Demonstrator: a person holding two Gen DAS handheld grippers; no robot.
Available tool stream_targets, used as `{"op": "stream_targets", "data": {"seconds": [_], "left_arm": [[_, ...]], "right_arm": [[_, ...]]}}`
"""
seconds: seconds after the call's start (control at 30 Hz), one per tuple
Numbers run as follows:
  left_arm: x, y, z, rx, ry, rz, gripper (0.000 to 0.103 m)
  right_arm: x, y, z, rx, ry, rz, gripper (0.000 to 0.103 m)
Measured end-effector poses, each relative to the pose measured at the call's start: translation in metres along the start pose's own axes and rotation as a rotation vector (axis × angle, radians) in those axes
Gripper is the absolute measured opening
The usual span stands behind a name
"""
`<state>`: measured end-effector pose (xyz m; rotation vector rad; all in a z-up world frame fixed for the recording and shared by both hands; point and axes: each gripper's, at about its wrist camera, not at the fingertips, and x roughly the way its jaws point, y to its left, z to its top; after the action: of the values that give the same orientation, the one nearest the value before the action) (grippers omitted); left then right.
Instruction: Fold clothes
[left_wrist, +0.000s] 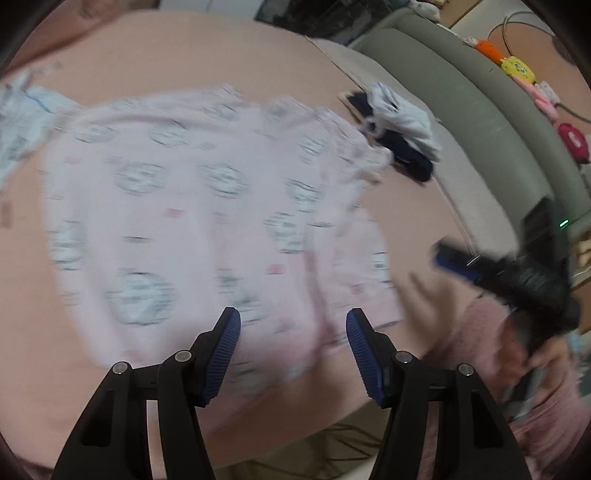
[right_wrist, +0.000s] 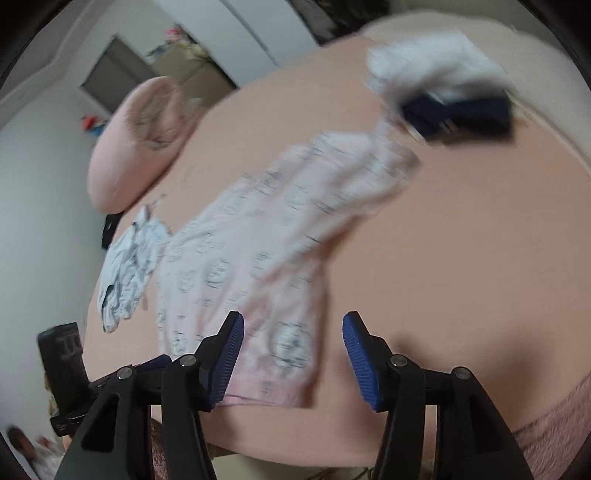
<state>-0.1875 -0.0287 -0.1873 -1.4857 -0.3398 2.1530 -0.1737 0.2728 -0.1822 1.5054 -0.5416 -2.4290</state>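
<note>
While pink garment (left_wrist: 207, 221) lies spread on bed (left_wrist: 207, 55), left gripper (left_wrist: 293, 354) and right gripper (right_wrist: 293, 360) hover half open, empty; dark-and-white clothes pile (left_wrist: 402, 136) at 2 o'clock.

A pale pink garment (left_wrist: 207, 206) with grey round prints is lying spread flat on the pink bed (left_wrist: 207, 62), blurred.

bare sheet (right_wrist: 461, 258) lies wide open right of the pink garment (right_wrist: 258, 266). a navy-and-white pile (right_wrist: 454, 96) blocks the far corner, a pale heap (right_wrist: 129, 266) crowds the left edge, and a pillow (right_wrist: 140, 140) sits beyond.
</note>
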Motion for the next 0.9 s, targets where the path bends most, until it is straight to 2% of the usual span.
{"op": "stream_targets", "data": {"seconds": [0.07,0.13,0.17,0.2,0.23,0.27,0.37,0.43,0.5,0.6,0.7,0.77,0.9], "left_arm": [[0.012,-0.007,0.000,-0.015,0.035,-0.048,0.057],[0.026,-0.018,0.002,-0.011,0.065,-0.085,0.057],[0.028,-0.022,0.000,0.000,0.080,-0.090,0.053],[0.035,-0.028,0.002,0.014,0.107,-0.094,0.039],[0.043,-0.032,0.004,0.022,0.122,-0.082,0.030],[0.050,-0.036,0.007,0.030,0.137,-0.071,0.010],[0.045,-0.039,0.008,0.034,0.144,-0.102,0.007],[0.029,-0.038,0.015,0.022,0.100,-0.118,0.006],[0.006,-0.033,0.021,0.022,0.045,-0.097,0.006],[-0.030,-0.006,0.021,-0.030,-0.008,-0.054,0.006],[-0.050,0.022,0.008,-0.087,-0.008,0.017,0.006],[-0.057,0.039,-0.003,-0.132,0.003,0.033,0.006],[-0.060,0.062,-0.026,-0.192,0.031,0.075,0.006]], "right_arm": [[0.014,-0.002,-0.001,-0.025,0.057,-0.043,0.055],[0.019,-0.002,-0.006,-0.042,0.069,-0.055,0.055],[0.022,-0.003,-0.007,-0.036,0.074,-0.053,0.055],[0.023,-0.004,-0.007,-0.026,0.079,-0.048,0.055],[0.023,-0.005,-0.006,-0.018,0.083,-0.044,0.055],[0.023,-0.005,-0.006,-0.014,0.086,-0.045,0.055],[0.022,-0.002,-0.001,-0.034,0.087,-0.051,0.055],[0.024,-0.001,0.002,-0.048,0.087,-0.059,0.055],[0.024,0.003,0.007,-0.063,0.086,-0.058,0.055],[0.025,0.019,0.013,-0.111,0.080,-0.049,0.055],[0.037,0.046,0.013,-0.179,0.093,-0.013,0.055],[0.050,0.064,0.011,-0.223,0.117,0.003,0.055],[0.081,0.085,0.001,-0.280,0.194,-0.022,0.055]]}}
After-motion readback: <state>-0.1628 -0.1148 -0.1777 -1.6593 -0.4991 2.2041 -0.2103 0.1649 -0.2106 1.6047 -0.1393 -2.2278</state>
